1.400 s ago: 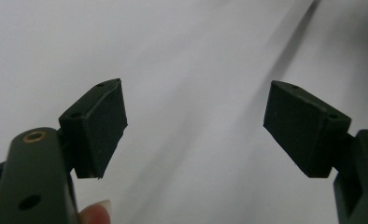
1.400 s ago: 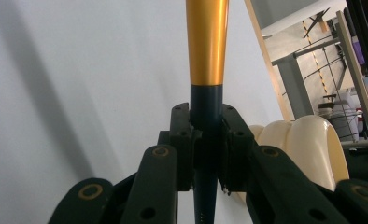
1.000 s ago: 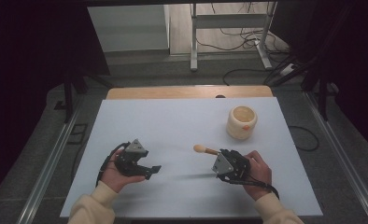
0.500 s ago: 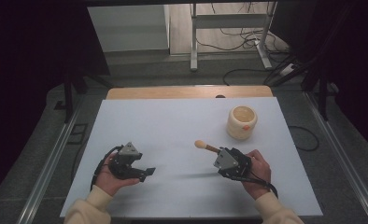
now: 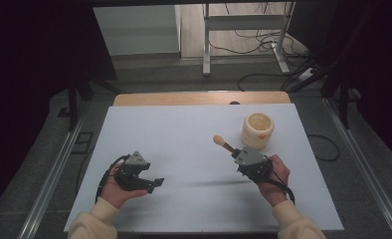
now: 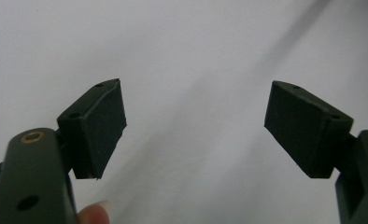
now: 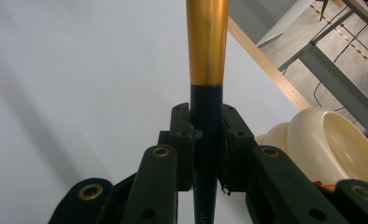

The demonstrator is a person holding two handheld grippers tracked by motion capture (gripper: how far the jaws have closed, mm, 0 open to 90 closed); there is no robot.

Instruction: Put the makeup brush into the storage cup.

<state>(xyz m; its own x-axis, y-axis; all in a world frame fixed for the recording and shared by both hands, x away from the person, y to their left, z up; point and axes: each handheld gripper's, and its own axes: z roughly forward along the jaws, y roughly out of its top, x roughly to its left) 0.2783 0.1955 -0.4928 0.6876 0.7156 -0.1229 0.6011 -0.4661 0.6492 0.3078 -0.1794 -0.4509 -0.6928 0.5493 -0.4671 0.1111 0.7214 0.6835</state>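
My right gripper (image 5: 237,152) is shut on the dark handle of a slim stick (image 5: 224,145) with a gold-coloured sleeve and a rounded tan tip. The stick points away from the person, up and to the left, and its tip hangs above the white table top (image 5: 184,134) just left of a cream cup (image 5: 257,129). In the right gripper view the stick (image 7: 208,42) rises straight up from between the pads of that gripper (image 7: 205,140), with the cup (image 7: 331,140) low at the right. My left gripper (image 5: 155,183) rests open at the front left. Its pads (image 6: 102,126) stand wide apart over bare table.
The cream cup has a small orange mark on its near side. A wooden strip (image 5: 199,98) runs along the table's far edge. Metal rails (image 5: 59,164) flank the table, and a desk frame with cables (image 5: 244,45) stands on the floor beyond.
The right hand has carried the stick a little away from the person, up the picture toward the cup. The left hand has hardly shifted.
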